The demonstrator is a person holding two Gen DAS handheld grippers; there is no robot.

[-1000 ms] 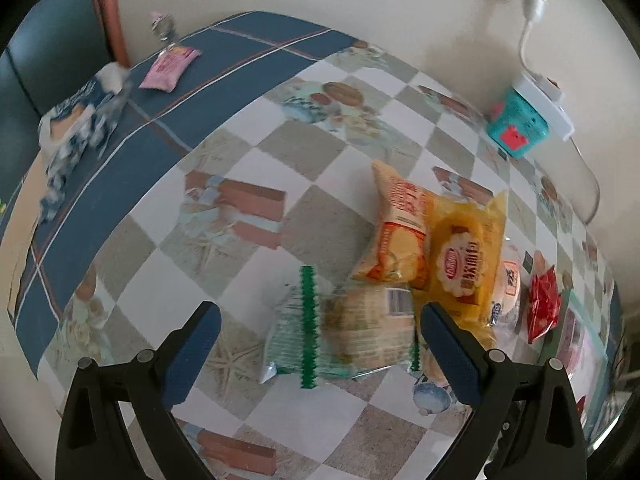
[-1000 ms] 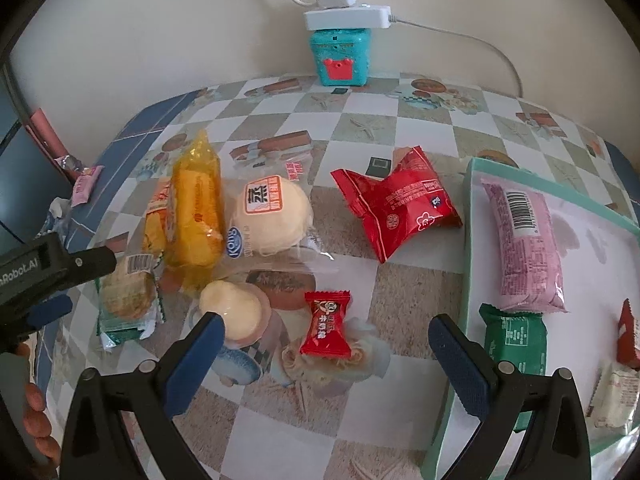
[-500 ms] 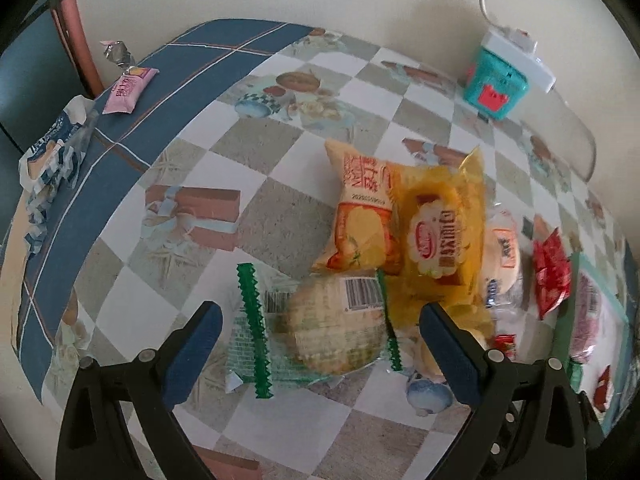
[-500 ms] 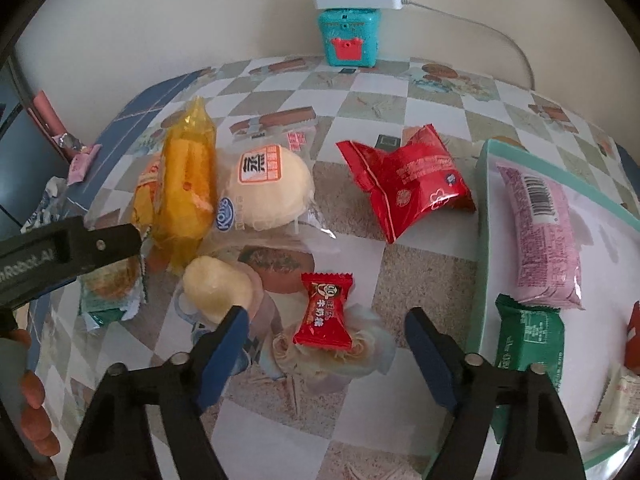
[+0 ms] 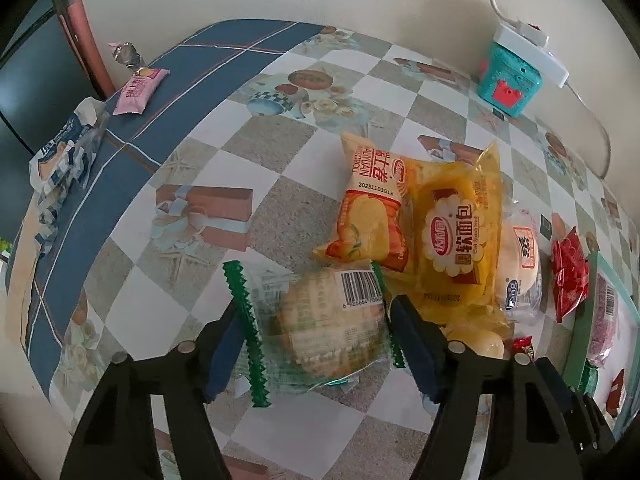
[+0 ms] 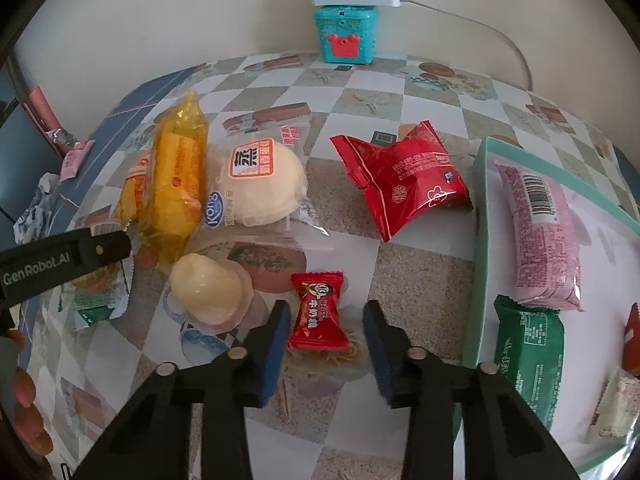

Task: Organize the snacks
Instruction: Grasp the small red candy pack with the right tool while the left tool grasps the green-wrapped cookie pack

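On tabletop: left gripper [image 5: 316,334] closing, pads touching green-edged pastry packet [image 5: 320,320]; right gripper [image 6: 325,334] closing around red candy [image 6: 318,312], gaps visible; tray [image 6: 478,264] at 3 o'clock.

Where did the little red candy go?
In the right wrist view the red candy lies on the table low in the middle, between the right gripper fingers, right of the pale jelly cup and left of the tray.

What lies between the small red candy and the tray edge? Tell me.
Bare tablecloth only, between the small red candy and the tray edge; the right wrist view shows it.
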